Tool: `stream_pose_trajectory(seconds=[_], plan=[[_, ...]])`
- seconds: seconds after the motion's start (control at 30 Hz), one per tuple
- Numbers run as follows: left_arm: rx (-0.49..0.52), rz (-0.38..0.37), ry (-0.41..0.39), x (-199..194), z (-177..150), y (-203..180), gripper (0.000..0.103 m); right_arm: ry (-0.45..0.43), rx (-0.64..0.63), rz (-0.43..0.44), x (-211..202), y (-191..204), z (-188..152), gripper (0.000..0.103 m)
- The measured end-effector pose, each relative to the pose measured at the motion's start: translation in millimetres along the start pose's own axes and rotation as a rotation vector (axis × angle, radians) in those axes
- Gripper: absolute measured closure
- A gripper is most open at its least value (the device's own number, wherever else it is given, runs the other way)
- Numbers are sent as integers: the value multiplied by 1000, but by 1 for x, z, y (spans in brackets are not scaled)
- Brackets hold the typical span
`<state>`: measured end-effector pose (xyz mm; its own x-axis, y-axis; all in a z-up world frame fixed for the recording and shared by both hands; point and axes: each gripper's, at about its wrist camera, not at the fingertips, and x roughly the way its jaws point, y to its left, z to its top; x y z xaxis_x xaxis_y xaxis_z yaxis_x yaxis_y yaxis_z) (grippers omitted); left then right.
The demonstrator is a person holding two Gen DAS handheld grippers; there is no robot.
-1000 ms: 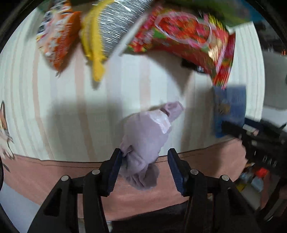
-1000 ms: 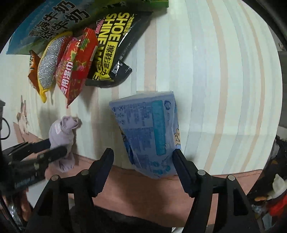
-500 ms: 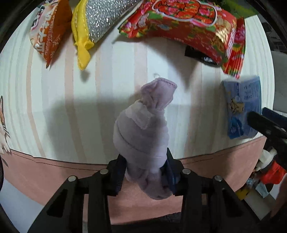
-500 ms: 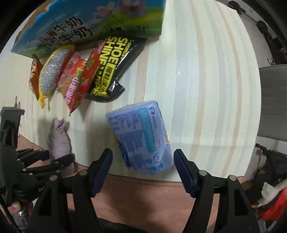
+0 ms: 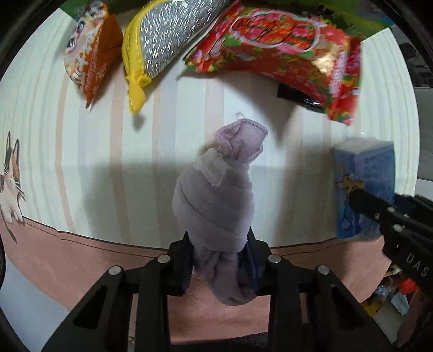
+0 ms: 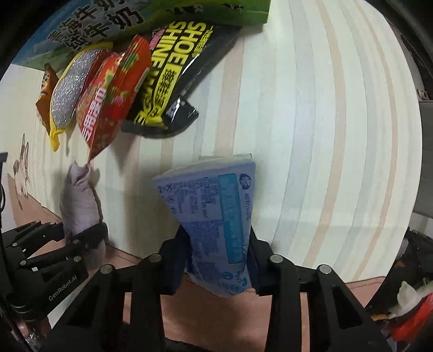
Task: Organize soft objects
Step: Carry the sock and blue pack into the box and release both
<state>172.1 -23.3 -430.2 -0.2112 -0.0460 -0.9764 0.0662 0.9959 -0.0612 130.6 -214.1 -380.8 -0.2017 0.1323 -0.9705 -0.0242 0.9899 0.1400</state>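
Note:
My left gripper (image 5: 217, 264) is shut on a rolled lilac sock (image 5: 216, 195), which points forward over the striped tablecloth (image 5: 94, 151); the sock also shows at the left of the right wrist view (image 6: 78, 200). My right gripper (image 6: 216, 260) is shut on a blue tissue pack (image 6: 213, 214), squeezing its near end. That pack shows at the right of the left wrist view (image 5: 362, 186), with the right gripper's black finger across it.
At the far side lie an orange snack bag (image 5: 89, 59), a silver and yellow pouch (image 5: 159, 40), a red snack bag (image 5: 281, 51), a black and yellow SHOE SHINE pack (image 6: 176, 75) and a milk carton box (image 6: 108, 24). The table's pink front edge (image 5: 81, 260) is near.
Both grippers closed: the left on the lilac sock, the right on the blue tissue pack. Both moved forward toward the snack bags, and the sock now stands more upright.

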Motion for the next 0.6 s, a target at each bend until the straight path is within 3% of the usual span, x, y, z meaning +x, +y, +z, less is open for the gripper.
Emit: stream_pose_trajectory(seconds=[0.13,0.37,0.47,0.6], plan=[[23,-30,-65,-43,-12,-7,74,-18,31,97,-14,19,-25,69],[70,-107,-259,-165,-7,-8,74,-191,38,273,-121,36,-31,69],[87,-115,-323,-212,21,-1,74,-269,42,313,-166,40,-5,69],[98,-33,-389,-243,80,10,74,-326,70,323,-208,32,48,69]])
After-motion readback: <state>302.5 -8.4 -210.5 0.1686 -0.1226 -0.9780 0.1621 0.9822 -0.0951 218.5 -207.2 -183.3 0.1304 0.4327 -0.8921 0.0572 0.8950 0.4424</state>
